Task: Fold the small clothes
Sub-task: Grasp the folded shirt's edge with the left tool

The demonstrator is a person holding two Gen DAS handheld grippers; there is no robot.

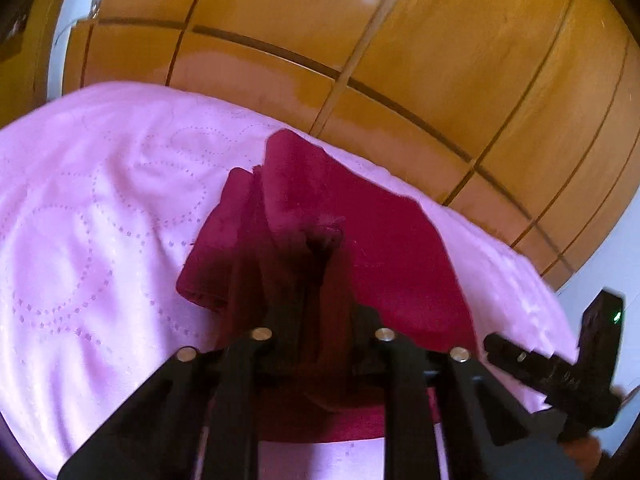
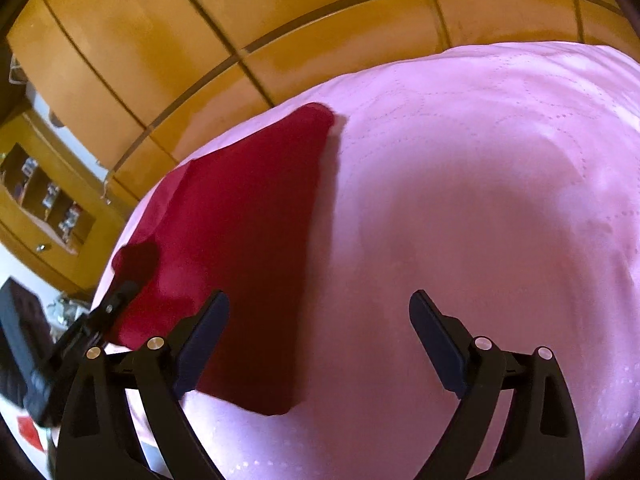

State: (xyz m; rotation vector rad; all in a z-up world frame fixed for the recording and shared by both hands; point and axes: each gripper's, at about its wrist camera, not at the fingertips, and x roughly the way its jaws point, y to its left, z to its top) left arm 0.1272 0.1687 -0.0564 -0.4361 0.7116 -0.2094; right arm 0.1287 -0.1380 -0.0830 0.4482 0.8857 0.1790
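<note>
The dark red garment point(image 1: 320, 208) lay on a bed covered with a pink quilted bedspread point(image 1: 100, 220), close to the edge nearest the wooden wardrobe doors point(image 1: 400, 40). In the left wrist view the left gripper point(image 1: 324, 240) had its jaws drawn together, clamped on a bunched fold of the red cloth at the centre of the frame; the fabric draped from that pinch down over the fingers towards 6 o'clock, while another fold spread towards 8 o'clock. The other gripper's black body showed at about 4 o'clock, over the bedspread's edge.

In the right wrist view the right gripper point(image 2: 320, 320) stood with its jaws wide apart and nothing between the pads. Its left finger point(image 2: 204, 340) hung over the garment's near part, its right finger over bare bedspread. The garment stretched from 7 o'clock up to a corner at about 11 o'clock, and the left gripper pinched its edge at 9 o'clock.
</note>
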